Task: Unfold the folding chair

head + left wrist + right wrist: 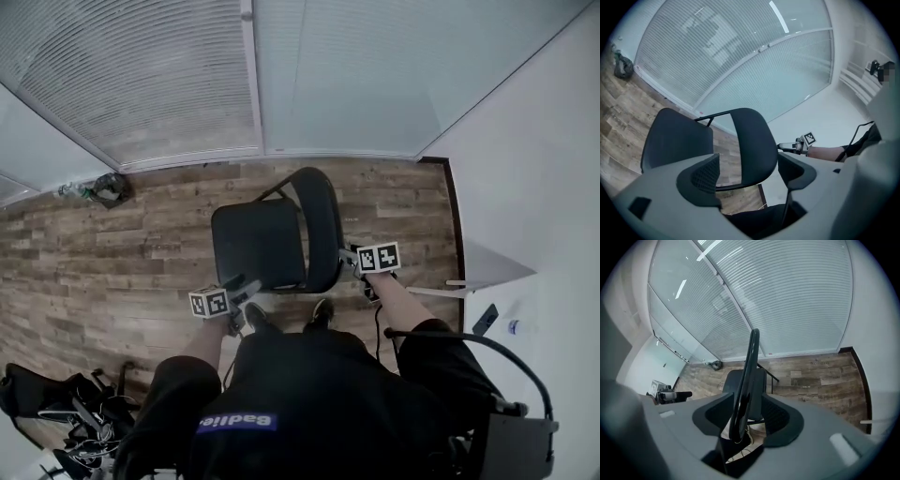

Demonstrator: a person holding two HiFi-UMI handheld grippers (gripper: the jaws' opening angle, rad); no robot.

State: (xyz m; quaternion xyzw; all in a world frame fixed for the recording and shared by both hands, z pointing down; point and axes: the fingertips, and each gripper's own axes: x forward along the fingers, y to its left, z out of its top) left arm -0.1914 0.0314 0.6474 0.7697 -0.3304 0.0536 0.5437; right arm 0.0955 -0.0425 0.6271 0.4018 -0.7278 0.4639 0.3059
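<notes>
The black folding chair stands opened out on the wood floor, with its seat [258, 244] level and its backrest [324, 225] upright. My left gripper [240, 290] is at the seat's front edge; its jaws stand open with nothing pressed between them [750, 171], and the backrest [752, 140] shows beyond them. My right gripper [350, 255] is at the backrest's side. In the right gripper view the backrest [746, 376] runs edge-on through the gripper [749, 418], whose pads are wide apart and clear of it. The seat [740, 380] lies beyond.
A glass wall with blinds [187, 84] runs behind the chair. A dark bundle [111, 187] lies on the floor by it. A black bag with cables [56, 408] sits at lower left. A white wall [525, 169] closes the right side. The person's shoes [321, 312] stand near the chair.
</notes>
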